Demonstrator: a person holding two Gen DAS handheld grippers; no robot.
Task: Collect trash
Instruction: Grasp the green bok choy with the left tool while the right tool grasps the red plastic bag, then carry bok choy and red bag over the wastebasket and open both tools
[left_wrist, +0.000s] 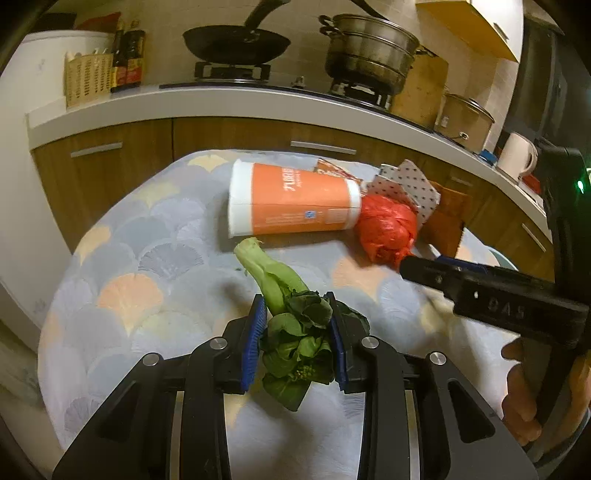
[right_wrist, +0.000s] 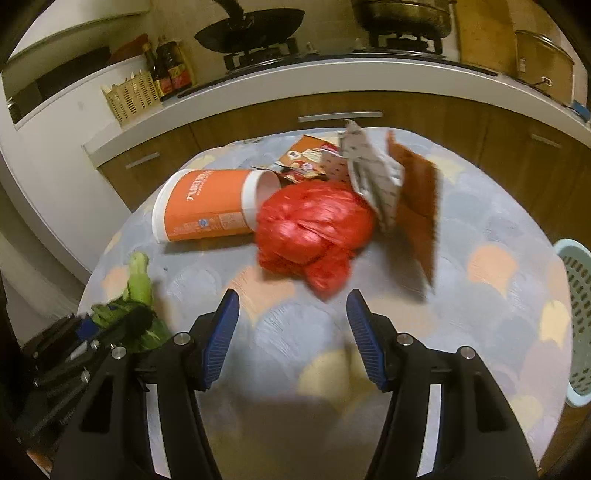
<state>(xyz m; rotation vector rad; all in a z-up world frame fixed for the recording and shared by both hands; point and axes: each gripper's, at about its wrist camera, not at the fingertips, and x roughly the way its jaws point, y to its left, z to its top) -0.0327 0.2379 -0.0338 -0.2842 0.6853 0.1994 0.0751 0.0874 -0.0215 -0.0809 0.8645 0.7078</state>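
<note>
A leafy green vegetable (left_wrist: 295, 332) hangs just above the patterned tablecloth (left_wrist: 147, 258), and my left gripper (left_wrist: 295, 299) is shut on its leaves, with the pale stalk sticking out forward. The right wrist view shows the same vegetable (right_wrist: 138, 284) at the lower left. My right gripper (right_wrist: 292, 295) is open with nothing between its blue pads, just short of a knotted red plastic bag (right_wrist: 314, 229). Behind the bag lie an orange-and-white tub (right_wrist: 210, 206) on its side, a dotted paper wrapper (right_wrist: 373, 173), a printed snack wrapper (right_wrist: 306, 158) and a brown packet (right_wrist: 417, 192).
A pale blue slotted basket (right_wrist: 580, 321) stands at the table's right edge. Beyond the round table run wooden cabinets and a white counter (left_wrist: 221, 99) with a wok (left_wrist: 236, 42) and a steamer pot (left_wrist: 369, 51). A hand (left_wrist: 524, 398) holds the right gripper's handle.
</note>
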